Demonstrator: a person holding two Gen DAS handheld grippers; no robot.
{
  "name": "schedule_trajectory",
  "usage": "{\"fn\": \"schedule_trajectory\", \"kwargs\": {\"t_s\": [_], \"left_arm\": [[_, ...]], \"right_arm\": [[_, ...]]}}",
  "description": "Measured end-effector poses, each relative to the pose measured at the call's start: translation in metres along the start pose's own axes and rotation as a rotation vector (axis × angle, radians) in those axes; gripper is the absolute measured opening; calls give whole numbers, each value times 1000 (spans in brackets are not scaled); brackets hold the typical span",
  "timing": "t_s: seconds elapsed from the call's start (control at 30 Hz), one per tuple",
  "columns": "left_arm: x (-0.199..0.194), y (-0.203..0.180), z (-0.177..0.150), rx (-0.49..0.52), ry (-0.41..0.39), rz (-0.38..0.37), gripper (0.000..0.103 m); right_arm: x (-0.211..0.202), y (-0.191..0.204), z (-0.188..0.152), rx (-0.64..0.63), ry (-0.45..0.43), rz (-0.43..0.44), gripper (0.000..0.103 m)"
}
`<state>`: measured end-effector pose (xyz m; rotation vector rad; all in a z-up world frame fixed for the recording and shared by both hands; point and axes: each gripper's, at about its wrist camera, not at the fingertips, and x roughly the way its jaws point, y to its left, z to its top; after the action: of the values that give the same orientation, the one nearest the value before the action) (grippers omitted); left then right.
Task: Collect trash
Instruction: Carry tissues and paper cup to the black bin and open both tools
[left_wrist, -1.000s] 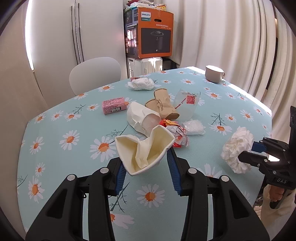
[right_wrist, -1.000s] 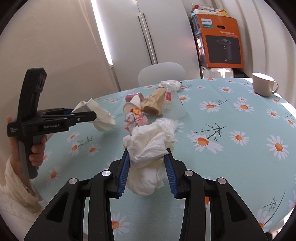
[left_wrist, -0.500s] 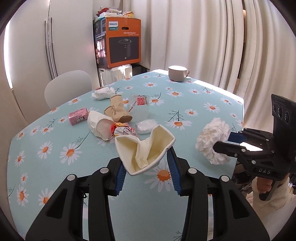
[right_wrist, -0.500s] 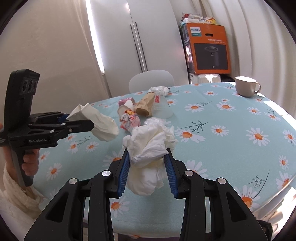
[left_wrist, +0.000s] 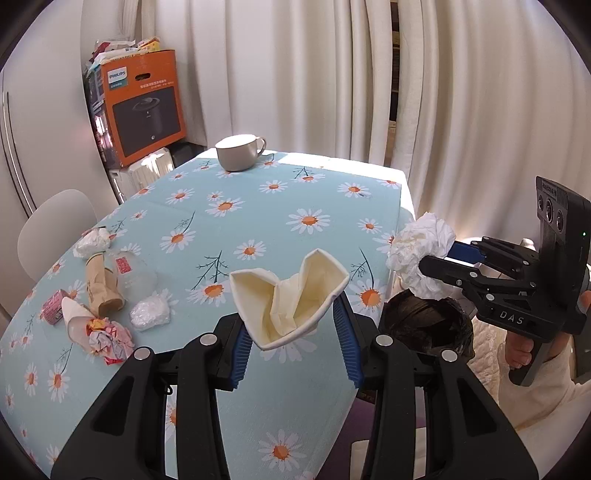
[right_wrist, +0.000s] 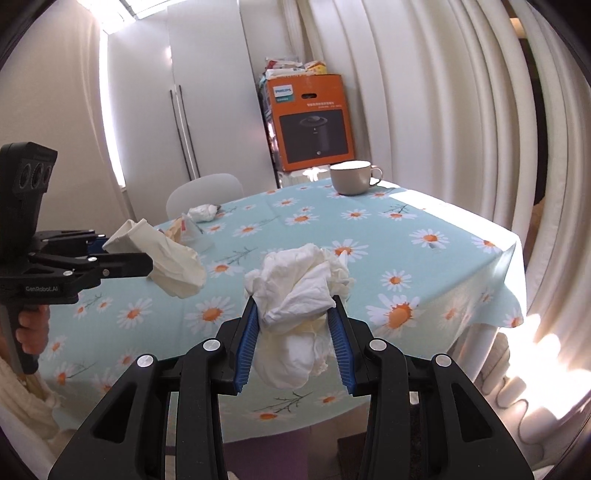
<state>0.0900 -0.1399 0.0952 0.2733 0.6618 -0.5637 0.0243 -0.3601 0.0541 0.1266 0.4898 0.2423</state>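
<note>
White curtains (left_wrist: 314, 74) ring a bench (left_wrist: 258, 206) under a daisy-print cloth. An orange box (left_wrist: 144, 107) at the far left reads "PHILIPS". One mug (left_wrist: 238, 153) stands at the far edge. The left tool (left_wrist: 293, 341) clamps a cream folded napkin (left_wrist: 288, 295); the right tool (right_wrist: 293, 350), marked "DAS", clamps a white crumpled tissue (right_wrist: 299, 291) above a black bin bag (left_wrist: 428, 325).

Orange box (left_wrist: 142, 107) reads "PHILIPS"; right gripper (left_wrist: 436, 266), "DAS".

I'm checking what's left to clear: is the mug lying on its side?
No, the mug stands upright on the far end of the table.
</note>
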Motion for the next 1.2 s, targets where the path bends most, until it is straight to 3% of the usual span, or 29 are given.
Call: {"fn": "schedule_trajectory", "kwargs": {"t_s": [0.3,0.63,0.67,0.7,0.73,0.8,0.83,0.97,1.2], "left_arm": [[48,-88,37,191,42,-179,43],[97,-160,56,327,96,-370,43],[99,-164,57,331,94,-391,44],[102,-168,59,338,90,-408,54],[104,-171,59,349,84,-414,71],[104,-174,59,359,51,-385,89],[104,-173,60,352,47,-375,95],[101,-159,62,301,33,-374,97],[89,-127,60,230,12,-317,97]], "right_arm": [[-41,-85,-37,89,38,-199,36],[-44,-140,-81,183,135,-315,37],[-43,-143,-84,194,139,-324,39],[-42,-146,-86,206,139,-342,45],[-41,-148,-87,218,141,-372,67],[-42,-152,-90,218,122,-486,93],[-42,-152,-91,206,122,-528,93],[-36,-157,-91,174,156,-568,92],[-24,-136,-79,131,162,-522,92]]}}
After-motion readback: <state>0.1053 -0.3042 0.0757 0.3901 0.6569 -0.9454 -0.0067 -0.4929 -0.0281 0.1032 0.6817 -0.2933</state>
